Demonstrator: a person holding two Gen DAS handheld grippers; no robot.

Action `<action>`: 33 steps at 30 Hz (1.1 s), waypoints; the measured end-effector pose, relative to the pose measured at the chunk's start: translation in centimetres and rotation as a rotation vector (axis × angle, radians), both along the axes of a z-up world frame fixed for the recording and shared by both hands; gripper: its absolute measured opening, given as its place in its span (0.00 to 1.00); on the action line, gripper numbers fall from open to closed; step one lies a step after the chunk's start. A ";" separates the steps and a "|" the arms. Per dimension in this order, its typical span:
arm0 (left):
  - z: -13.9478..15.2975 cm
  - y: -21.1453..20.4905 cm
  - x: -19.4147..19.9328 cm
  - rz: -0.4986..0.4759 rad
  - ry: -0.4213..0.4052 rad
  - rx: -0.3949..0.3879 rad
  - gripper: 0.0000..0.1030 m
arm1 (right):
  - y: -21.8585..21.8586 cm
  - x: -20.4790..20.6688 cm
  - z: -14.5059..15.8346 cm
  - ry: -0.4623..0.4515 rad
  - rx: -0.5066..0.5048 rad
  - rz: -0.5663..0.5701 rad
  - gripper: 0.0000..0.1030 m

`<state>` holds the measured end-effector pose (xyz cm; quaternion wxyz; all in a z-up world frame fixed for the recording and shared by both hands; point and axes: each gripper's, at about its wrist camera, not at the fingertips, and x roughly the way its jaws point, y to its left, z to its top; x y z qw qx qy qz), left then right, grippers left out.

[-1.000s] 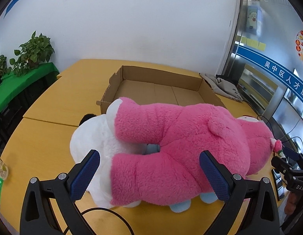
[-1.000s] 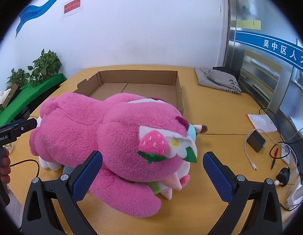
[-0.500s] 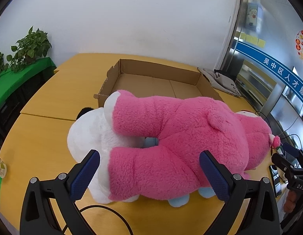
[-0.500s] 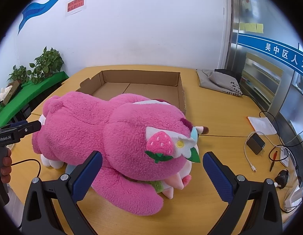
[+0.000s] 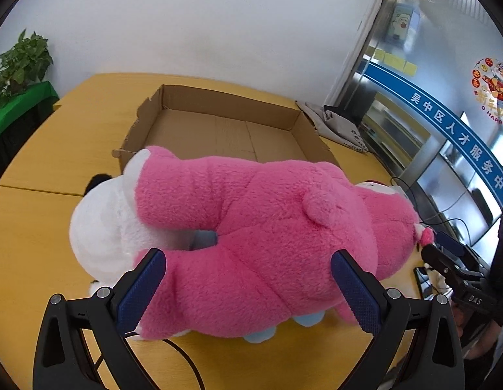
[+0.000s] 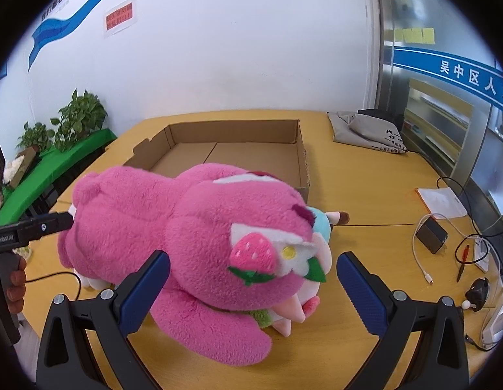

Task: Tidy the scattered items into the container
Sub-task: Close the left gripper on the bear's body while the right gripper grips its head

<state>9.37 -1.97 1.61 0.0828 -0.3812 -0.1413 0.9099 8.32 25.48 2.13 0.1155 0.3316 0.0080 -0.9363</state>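
A big pink plush bear (image 5: 267, 227) lies face down on the yellow table (image 5: 40, 221), just in front of an open, empty cardboard box (image 5: 228, 130). Under it sit a white plush (image 5: 102, 227) and a light blue toy (image 6: 321, 227). My left gripper (image 5: 248, 292) is open, its blue pads either side of the bear's rear and leg. My right gripper (image 6: 251, 292) is open around the bear's head (image 6: 219, 227), which carries a strawberry flower patch (image 6: 267, 256). Neither gripper presses the fur. The box (image 6: 235, 152) lies straight behind the bear.
A grey cloth bag (image 6: 368, 133) lies right of the box. A phone (image 6: 431, 235), white cable (image 6: 420, 260), red pen (image 6: 462, 260) and paper (image 6: 441, 201) lie at the right edge. Potted plants (image 6: 79, 120) stand on a green shelf at the left.
Both grippers have edged in on the pink bear, which now fills more of each view. The left gripper's tip now meets the bear's rear. Jaws stay wide.
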 end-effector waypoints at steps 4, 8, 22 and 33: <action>-0.1 0.3 -1.8 -0.032 -0.010 -0.004 1.00 | 0.4 -1.8 -0.5 -0.032 -0.007 -0.018 1.00; -1.3 -0.1 -4.1 -0.063 -0.047 0.065 1.00 | -0.2 -3.9 -2.0 -0.075 0.030 -0.022 1.00; -1.4 -0.2 -4.2 -0.148 -0.056 0.130 0.49 | 0.3 -5.7 -3.3 -0.116 -0.128 0.075 0.57; 2.6 0.0 -0.7 -0.139 0.094 0.182 0.38 | -0.4 -3.2 0.1 0.011 -0.123 0.114 0.41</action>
